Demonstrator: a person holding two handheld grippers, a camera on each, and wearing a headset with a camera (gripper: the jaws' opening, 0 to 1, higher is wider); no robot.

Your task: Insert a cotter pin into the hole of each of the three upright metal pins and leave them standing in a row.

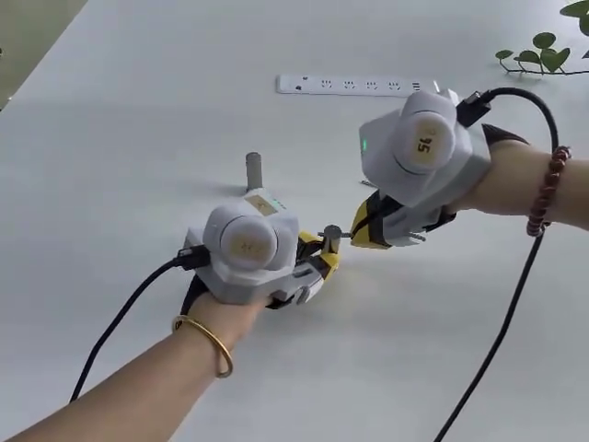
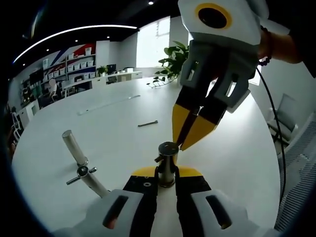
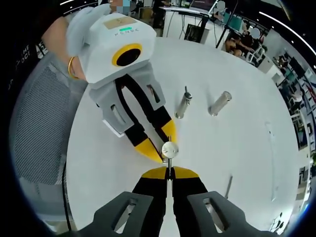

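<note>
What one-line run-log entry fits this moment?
left gripper: shut on grey cylindrical metal pin | right gripper: shut on thin wire cotter pin, tip at that pin's top end | second metal pin: cotter pin fitted

White power strip [image 1: 354, 85] lies flat on the white table [image 1: 138, 138], sockets up. Leafy plant [image 1: 545, 53] sits off to the strip's right, at the far table edge. Beige floor [image 1: 28, 37] shows well to the strip's left, past the table edge. Left gripper view, room beyond the strip's side of the table: bright window [image 2: 153, 42], wall shelves with bins [image 2: 81, 59], curved ceiling light [image 2: 74, 32], office chair [image 2: 291, 106]. Right gripper view: more desks [image 3: 192, 12] in the background.
</note>
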